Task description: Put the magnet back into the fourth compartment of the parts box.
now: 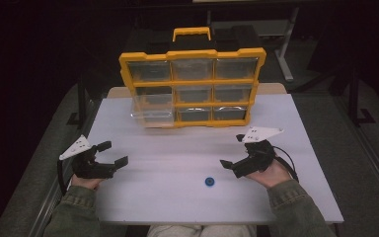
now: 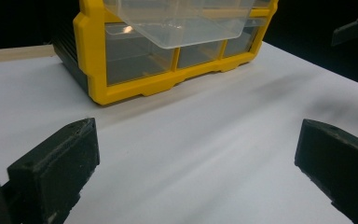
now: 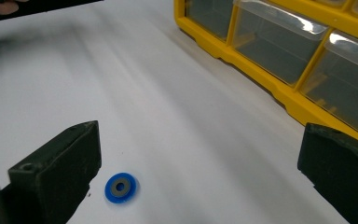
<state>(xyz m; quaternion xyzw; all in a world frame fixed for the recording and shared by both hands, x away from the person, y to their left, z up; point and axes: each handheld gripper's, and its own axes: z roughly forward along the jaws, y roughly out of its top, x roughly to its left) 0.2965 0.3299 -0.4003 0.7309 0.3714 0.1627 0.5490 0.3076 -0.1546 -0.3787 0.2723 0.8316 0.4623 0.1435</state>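
While both lie apart, wide right tongs (image 1: 231, 151) near blue washer (image 1: 209, 181).

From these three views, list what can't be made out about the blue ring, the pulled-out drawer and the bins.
- Blue ring: too small in the high view to tell what it is; the right gripper view shows just a grey centre.
- Clear drawer: top cut off by the left gripper view's upper edge.
- Yellow organizer: bin contents unreadable, dim and glary.
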